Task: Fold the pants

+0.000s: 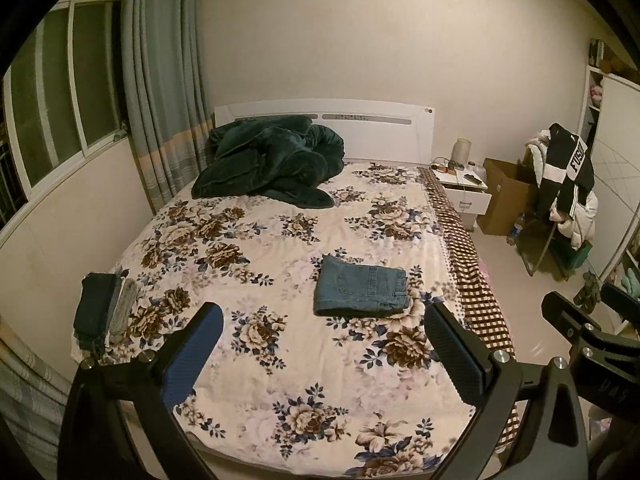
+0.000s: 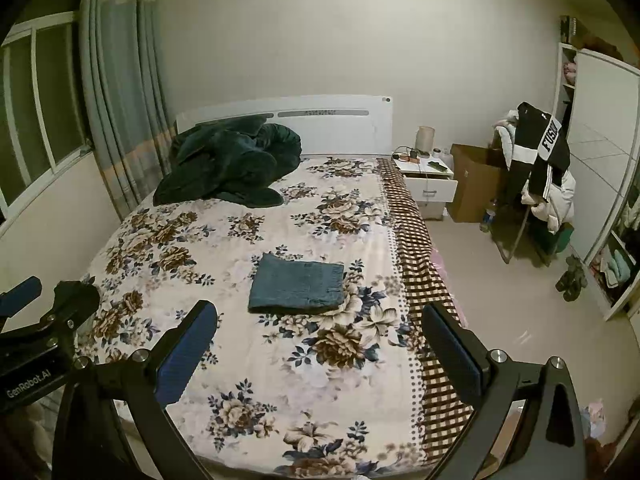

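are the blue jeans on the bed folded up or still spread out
Folded. The jeans lie as a compact rectangle on the floral bedspread, layered edges stacked at the near side, no legs trailing out. Both claws are open and clear of them.

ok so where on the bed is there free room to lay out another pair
The widest free patch is the floral sheet between the folded jeans and the foot of the bed. Another lies between the jeans and the green blanket. The near left corner is crowded by stacked folded clothes. Both the left gripper and right gripper are open and empty.
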Motion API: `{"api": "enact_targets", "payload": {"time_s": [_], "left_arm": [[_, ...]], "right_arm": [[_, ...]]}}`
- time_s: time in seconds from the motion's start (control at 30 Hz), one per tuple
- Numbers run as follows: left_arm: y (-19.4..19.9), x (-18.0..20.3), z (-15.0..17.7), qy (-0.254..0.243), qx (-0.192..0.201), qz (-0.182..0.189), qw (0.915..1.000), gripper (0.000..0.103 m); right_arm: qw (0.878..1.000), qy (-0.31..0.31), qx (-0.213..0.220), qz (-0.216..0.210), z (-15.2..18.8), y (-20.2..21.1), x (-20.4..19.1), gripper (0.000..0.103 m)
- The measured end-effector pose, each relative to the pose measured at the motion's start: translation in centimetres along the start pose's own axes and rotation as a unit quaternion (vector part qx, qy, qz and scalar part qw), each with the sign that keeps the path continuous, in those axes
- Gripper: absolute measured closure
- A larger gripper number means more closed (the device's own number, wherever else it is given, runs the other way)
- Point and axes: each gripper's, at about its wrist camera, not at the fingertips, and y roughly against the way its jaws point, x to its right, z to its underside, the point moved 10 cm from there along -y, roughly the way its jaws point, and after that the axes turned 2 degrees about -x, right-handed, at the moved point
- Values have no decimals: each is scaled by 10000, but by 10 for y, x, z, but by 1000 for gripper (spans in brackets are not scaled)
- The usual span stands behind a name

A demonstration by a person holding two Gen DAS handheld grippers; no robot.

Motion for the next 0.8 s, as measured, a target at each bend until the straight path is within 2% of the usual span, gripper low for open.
{"api": "enact_targets", "payload": {"time_s": [0.8], "left_arm": [[5,3,-6,28,49,-106,9999,0]], "right_arm": [[10000,8,18,-92,-9,-4,-3,0]]}}
